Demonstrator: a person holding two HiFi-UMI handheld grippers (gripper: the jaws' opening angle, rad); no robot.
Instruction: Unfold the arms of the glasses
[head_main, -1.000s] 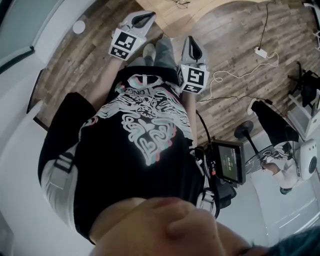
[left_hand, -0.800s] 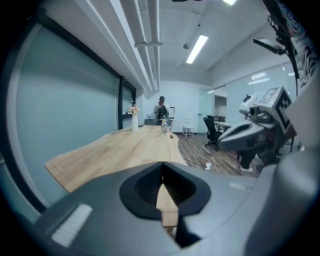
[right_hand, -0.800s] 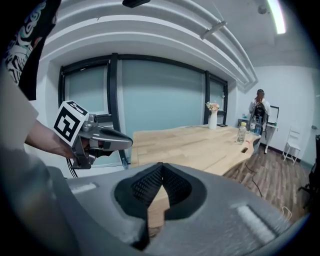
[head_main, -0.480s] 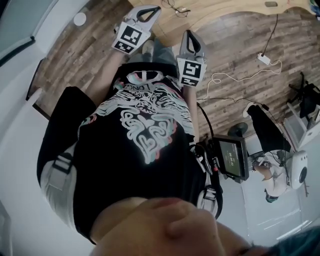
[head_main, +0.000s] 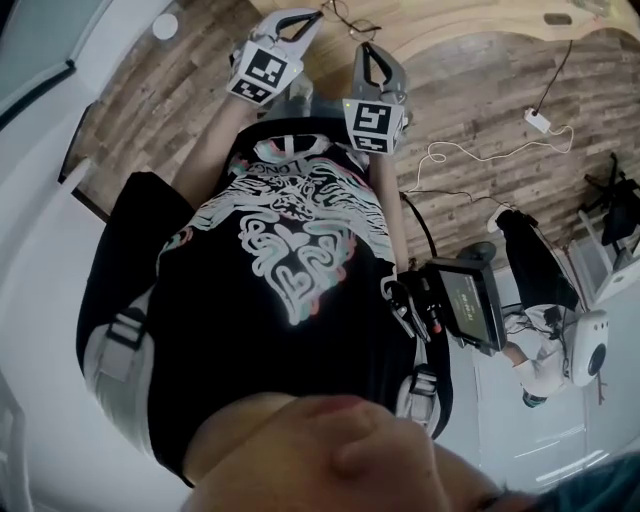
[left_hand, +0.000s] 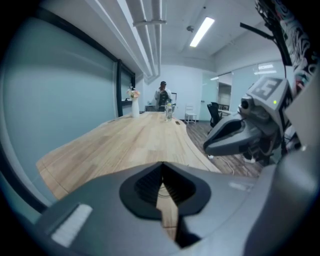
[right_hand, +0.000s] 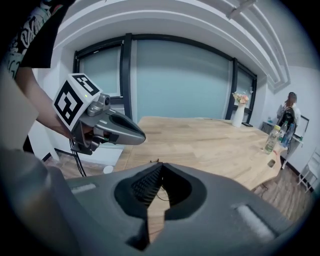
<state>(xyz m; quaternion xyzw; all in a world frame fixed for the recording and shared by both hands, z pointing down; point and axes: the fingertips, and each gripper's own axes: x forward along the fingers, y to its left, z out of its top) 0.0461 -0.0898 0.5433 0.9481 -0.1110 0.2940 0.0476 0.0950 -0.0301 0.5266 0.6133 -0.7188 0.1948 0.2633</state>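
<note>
The glasses (head_main: 352, 17) lie on the wooden tabletop (head_main: 455, 25), just inside its near curved edge. In the head view they show only as a thin dark wire outline, too small to tell whether the arms are folded or which way the frame faces. Nothing else on the tabletop stands close to them.

Both grippers are held up short of that near edge, side by side, pointing toward the tabletop. The left gripper (head_main: 303, 18) reaches the tabletop's rim, and its own view shows its jaws closed tip to tip with nothing between them. Only bare wood and a faint wire curve show through the cut-out below the tips. The right gripper (head_main: 368, 52) sits a little further back from the tabletop's edge, over the plank floor (head_main: 480, 110). Its jaws are likewise brought together and empty. Neither gripper touches the glasses, so the unfolding looks not yet begun.

By their look, the glasses are a thin metal frame, so probably very light, springy and easy to bend. The lenses would be slick and could scratch or smudge. On the smooth tabletop they would likely slide under any push rather than stay put.

A sensible hold would be for one gripper to pinch the frame front gently at the bridge or at the rim near a hinge, keeping off the lens faces. The other would then take an arm close to its free end and swing it out about the hinge, without twisting it.
</note>
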